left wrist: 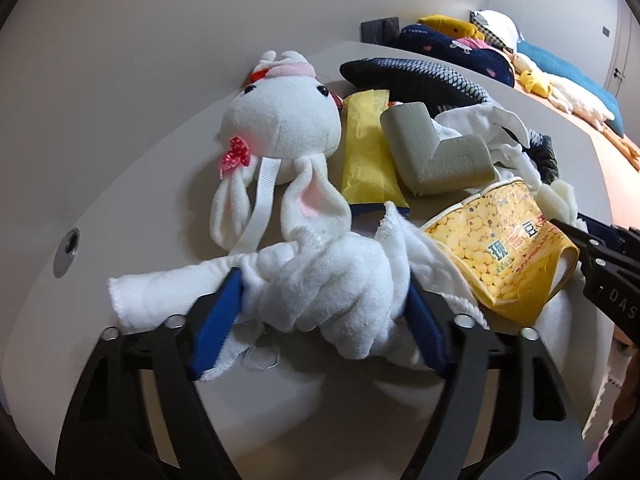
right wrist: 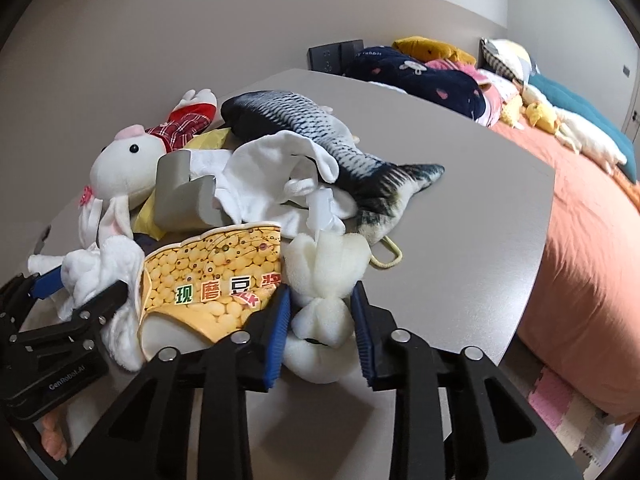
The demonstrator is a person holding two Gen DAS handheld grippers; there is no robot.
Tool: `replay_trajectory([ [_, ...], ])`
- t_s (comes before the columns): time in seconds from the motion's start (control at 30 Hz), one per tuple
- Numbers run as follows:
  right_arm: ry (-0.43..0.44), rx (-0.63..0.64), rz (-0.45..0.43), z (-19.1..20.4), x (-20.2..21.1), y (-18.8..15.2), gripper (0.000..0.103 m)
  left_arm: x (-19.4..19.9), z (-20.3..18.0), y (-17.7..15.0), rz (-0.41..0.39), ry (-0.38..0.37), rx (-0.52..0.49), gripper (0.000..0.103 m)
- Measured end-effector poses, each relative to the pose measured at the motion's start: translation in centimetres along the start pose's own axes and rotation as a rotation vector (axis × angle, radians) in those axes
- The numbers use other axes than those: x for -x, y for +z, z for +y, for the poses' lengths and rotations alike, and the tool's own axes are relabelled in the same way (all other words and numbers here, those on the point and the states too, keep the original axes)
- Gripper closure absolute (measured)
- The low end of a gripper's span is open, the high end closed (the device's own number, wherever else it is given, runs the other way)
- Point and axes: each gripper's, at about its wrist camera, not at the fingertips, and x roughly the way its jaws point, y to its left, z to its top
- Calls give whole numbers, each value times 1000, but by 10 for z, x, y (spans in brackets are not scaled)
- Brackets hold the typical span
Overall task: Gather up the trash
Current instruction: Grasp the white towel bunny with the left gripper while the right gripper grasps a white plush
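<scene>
1. Nearest the cameras, the left hand-held gripper (left wrist: 324, 304) has its blue pads pressed into a crumpled white cloth (left wrist: 320, 280) at the front of the surface (right wrist: 460, 168), while the right hand-held gripper (right wrist: 320, 312) is closed around a cream sponge bundle (right wrist: 324, 276).
2. Between the two lies a flattened yellow paper cup (right wrist: 216, 280) printed with beans, touching both the cloth and the sponge bundle.
3. Just behind sit a grey L-shaped foam piece (left wrist: 436, 152), a yellow packet (left wrist: 366, 152), a white rabbit plush (left wrist: 280, 128) and loose white fabric (right wrist: 276, 172).
4. Farther back rests a fish-shaped plush (right wrist: 320, 136); beyond the surface, a bed (right wrist: 592, 248) carries pillows and soft toys.
5. Collection appears to be at an early stage: two items are gripped, but no bin is in view, and the cup, foam piece and packet still lie in the heap.
</scene>
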Motion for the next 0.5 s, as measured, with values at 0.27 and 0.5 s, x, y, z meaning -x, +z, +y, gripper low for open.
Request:
replay_trajectory([
  [0.27,38,-29,-29,-5,14,-5,78,8,5,-9,-35,-12,-18,45],
  [0.5,58,-49,-50,-10,27,-9,77,16,19,-9,-54,-85,39,51],
])
